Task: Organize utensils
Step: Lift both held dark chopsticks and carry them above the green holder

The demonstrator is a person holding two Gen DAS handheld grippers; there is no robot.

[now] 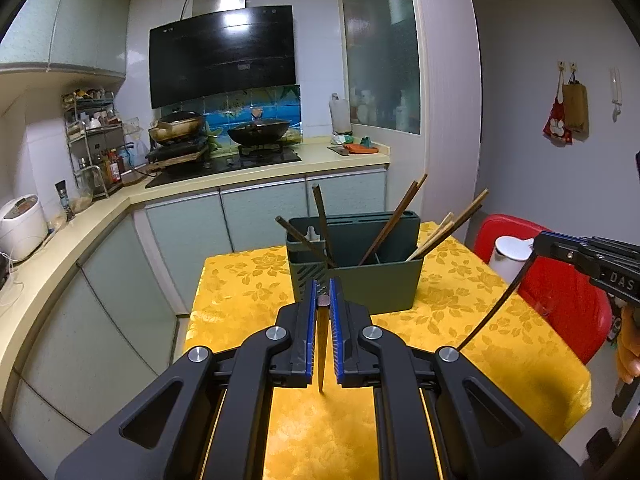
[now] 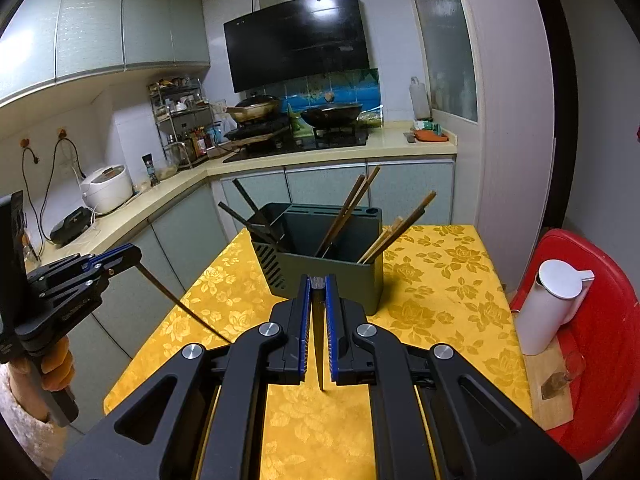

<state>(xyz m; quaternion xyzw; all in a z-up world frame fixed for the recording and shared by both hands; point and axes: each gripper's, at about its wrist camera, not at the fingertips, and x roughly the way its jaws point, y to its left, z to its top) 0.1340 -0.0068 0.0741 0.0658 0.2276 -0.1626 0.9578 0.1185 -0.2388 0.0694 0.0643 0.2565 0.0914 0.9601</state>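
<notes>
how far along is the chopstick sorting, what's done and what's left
Done: several brown wooden chopsticks already stand in the dark green plastic utensil holder. In hand: the left gripper and right gripper are each shut on one dark chopstick, above the yellow floral tablecloth. Left: dropping both into the holder; no loose chopsticks show.

The right gripper (image 2: 318, 282) pinches a dark chopstick (image 2: 319, 344) above the yellow tablecloth (image 2: 432, 280), before the green utensil holder (image 2: 352, 280).

Utensil holder (image 1: 354, 258) on table (image 1: 460, 304), chopsticks (image 1: 394, 220) inside; kettle (image 2: 554, 306) right
</notes>
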